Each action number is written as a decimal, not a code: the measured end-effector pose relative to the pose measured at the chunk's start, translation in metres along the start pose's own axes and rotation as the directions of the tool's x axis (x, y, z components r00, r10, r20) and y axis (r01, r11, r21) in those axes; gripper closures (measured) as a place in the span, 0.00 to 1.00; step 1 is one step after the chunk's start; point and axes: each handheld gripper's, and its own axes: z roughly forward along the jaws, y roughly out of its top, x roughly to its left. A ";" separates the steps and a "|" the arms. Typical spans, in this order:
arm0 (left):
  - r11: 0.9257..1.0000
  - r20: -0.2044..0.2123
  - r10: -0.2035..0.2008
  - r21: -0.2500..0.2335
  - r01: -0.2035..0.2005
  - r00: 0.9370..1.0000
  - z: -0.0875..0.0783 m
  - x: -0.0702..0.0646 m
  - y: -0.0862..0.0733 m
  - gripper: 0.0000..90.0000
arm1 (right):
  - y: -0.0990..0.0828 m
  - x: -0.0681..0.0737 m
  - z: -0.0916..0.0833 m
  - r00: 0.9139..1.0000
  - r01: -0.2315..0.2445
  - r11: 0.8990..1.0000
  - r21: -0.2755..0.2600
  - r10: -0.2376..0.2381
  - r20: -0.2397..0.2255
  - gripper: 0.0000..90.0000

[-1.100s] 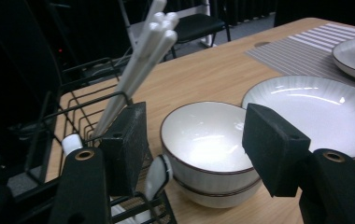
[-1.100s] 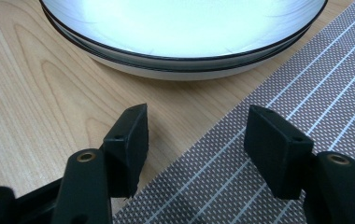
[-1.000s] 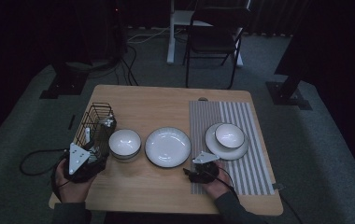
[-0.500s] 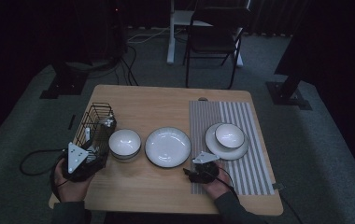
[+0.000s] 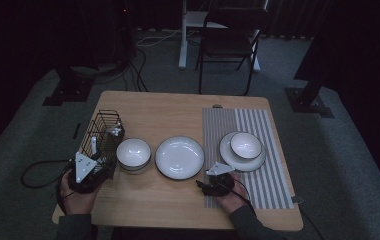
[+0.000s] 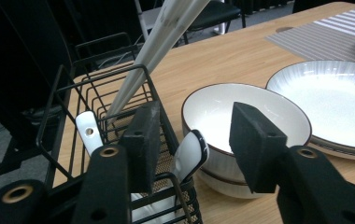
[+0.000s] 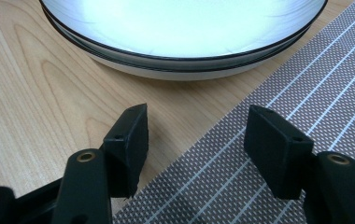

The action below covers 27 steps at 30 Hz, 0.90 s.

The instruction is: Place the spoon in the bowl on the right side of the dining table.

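My left gripper (image 5: pixel 99 169) is at the near end of the black wire basket (image 5: pixel 103 132). Its jaws have just been closing. A white spoon with a dark rim (image 6: pixel 192 151) stands between them, and the pads (image 6: pixel 143 135) are still apart from it. A second white spoon (image 6: pixel 88 130) and pale chopsticks (image 6: pixel 157 46) also stand in the basket (image 6: pixel 101 88). My right gripper (image 5: pixel 204 184) lies open on the table with nothing between its jaws. It straddles the edge of the striped mat (image 7: pixel 283 84) and points at the big white plate (image 7: pixel 180 28).
A white bowl (image 5: pixel 133 154) sits just right of the basket, with the big plate (image 5: pixel 179 156) beside it. On the striped mat (image 5: pixel 273 175) a small bowl (image 5: pixel 245 145) rests on a plate (image 5: pixel 228 157). A chair stands beyond the table.
The left hand has shifted very slightly at the basket's near end. The right hand and the dishes have not moved.
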 end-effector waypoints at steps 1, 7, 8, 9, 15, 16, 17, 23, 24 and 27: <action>1.000 -0.001 -0.001 0.000 0.001 1.000 0.000 0.000 0.000 0.62 | 0.000 0.000 0.000 1.000 0.000 1.000 0.000 0.000 0.000 0.44; 1.000 -0.003 0.002 0.006 -0.002 1.000 0.001 0.000 -0.001 0.66 | 0.000 0.000 0.000 1.000 0.000 1.000 0.000 0.000 0.000 0.44; 1.000 -0.003 0.000 0.006 0.000 1.000 0.001 0.002 0.000 0.68 | 0.000 0.000 0.000 1.000 0.000 1.000 0.000 0.000 0.000 0.44; 1.000 -0.003 0.000 0.007 0.000 1.000 0.001 0.002 0.000 0.69 | 0.000 0.000 0.000 1.000 0.000 1.000 0.000 0.000 0.000 0.44; 1.000 -0.004 0.004 0.013 -0.004 1.000 0.002 0.004 0.000 0.75 | 0.000 0.000 0.000 1.000 -0.002 1.000 0.000 0.002 0.001 0.43; 1.000 -0.006 0.005 0.013 -0.005 1.000 0.002 0.004 0.000 0.75 | 0.000 0.000 0.000 1.000 -0.002 1.000 0.000 0.002 0.001 0.43; 1.000 -0.006 0.005 0.015 -0.005 1.000 0.002 0.004 0.001 0.76 | 0.000 0.000 0.000 1.000 -0.002 1.000 0.000 0.002 0.001 0.43; 1.000 -0.006 -0.001 0.015 0.001 1.000 0.003 0.006 0.001 0.80 | 0.000 0.000 0.000 1.000 -0.002 1.000 0.000 0.002 0.001 0.43; 1.000 -0.008 -0.002 0.016 0.003 1.000 0.004 0.007 0.001 0.80 | 0.000 0.000 0.000 1.000 -0.002 1.000 0.000 0.002 0.001 0.43; 1.000 -0.009 -0.011 0.018 0.011 1.000 0.005 0.008 0.001 0.82 | 0.000 0.000 0.000 1.000 -0.002 1.000 0.000 0.002 0.002 0.43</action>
